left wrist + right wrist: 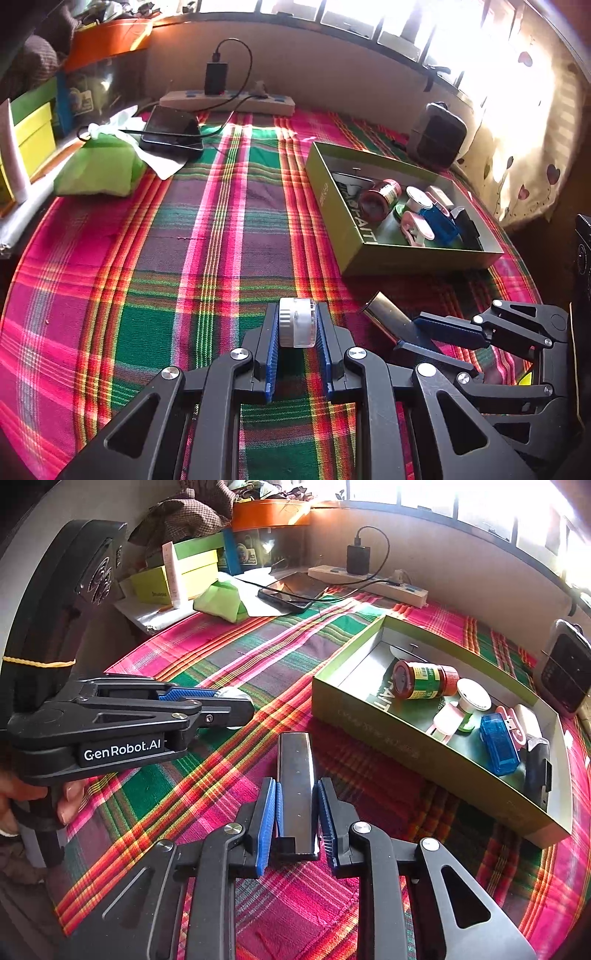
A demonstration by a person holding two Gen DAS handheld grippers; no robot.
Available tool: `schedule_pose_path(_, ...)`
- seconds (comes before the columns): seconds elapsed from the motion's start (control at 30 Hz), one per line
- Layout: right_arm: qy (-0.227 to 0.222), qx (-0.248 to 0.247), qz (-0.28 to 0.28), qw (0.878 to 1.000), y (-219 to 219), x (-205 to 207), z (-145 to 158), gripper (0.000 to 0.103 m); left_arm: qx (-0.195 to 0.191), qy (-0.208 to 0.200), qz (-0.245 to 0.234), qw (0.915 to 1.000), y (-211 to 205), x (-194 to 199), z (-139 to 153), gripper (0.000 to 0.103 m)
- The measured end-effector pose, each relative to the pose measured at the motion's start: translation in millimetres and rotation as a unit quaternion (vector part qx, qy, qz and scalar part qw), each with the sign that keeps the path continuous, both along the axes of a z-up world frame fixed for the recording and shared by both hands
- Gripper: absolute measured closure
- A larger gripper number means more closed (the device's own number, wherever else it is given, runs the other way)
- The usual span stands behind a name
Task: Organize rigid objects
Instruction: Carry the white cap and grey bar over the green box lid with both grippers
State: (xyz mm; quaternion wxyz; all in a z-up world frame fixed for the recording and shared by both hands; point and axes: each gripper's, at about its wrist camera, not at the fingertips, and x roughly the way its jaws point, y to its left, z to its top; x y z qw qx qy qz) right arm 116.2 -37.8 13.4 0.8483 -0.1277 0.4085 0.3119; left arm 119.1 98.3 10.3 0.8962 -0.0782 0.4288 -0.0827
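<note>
A small white round jar (297, 322) with a ribbed lid lies on its side, clamped between the left gripper's (297, 325) blue pads. A dark, glossy flat bar (296, 794) stretches forward between the right gripper's (297, 801) pads. Ahead and to the right of both sits an open green box (436, 738) holding a red-capped bottle (424, 679), a blue case (498, 744) and other small items.

— What sort of place is this?
— A lived-in home: plaid cloth (207, 258) over a surface, phone (171, 129) charging from a power strip (229, 100), heart-print curtain (524, 177) beside a sunny window (424, 22).
</note>
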Motion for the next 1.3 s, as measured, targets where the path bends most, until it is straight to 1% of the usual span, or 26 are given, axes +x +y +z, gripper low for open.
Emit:
schedule_pose_path(0.43,-0.002,0.026,-0.031,0.999,-17.0,-6.1,6.8,0.079,0.01,-0.009,-0.014,0.9998,-13.5,-10.2,8.8,0.085)
schedule_pose_path(0.67,-0.003,0.035,-0.044,0.998,-25.0,-8.9,9.4,0.079,0.009,-0.008,-0.019,0.9997,-18.0,-14.4,8.4,0.085)
schedule_pose_path(0.87,-0.007,0.046,-0.053,0.998,-32.1,-9.9,13.4,0.079,0.003,-0.017,-0.022,0.9996,-17.7,-19.7,13.0,0.085)
schedule_pose_path(1.3,-0.015,0.061,-0.074,0.995,-46.9,-9.8,21.4,0.078,0.014,-0.028,-0.033,0.999,-29.5,-17.2,25.4,0.085)
